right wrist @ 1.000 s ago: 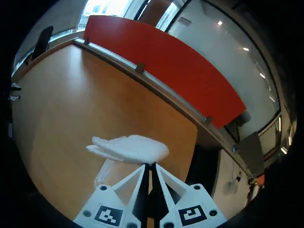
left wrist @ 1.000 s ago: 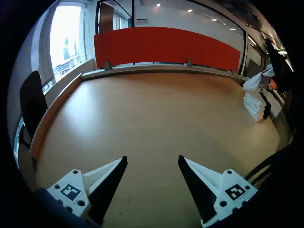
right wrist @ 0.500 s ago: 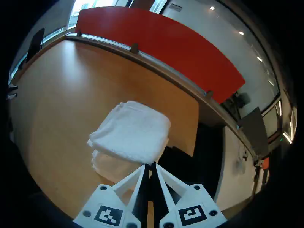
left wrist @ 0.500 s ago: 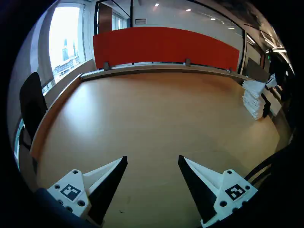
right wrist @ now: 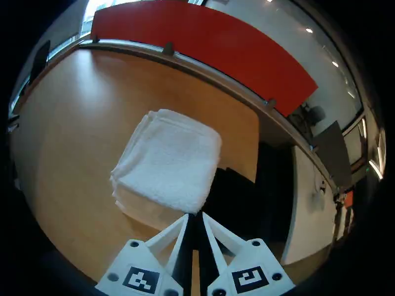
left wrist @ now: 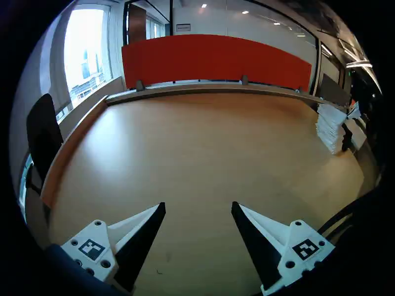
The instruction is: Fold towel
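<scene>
Towel (right wrist: pixel 168 158) on stack (right wrist: pixel 132 206), corner pinched between right gripper (right wrist: pixel 196 215) fingers; left gripper (left wrist: pixel 198 203) fingers apart over table (left wrist: pixel 197 143).

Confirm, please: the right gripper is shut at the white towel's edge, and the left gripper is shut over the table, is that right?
Not quite: the left gripper is open, fingers wide apart over the table, as the left gripper view shows. The right gripper is indeed shut at the edge of the towel.
</scene>
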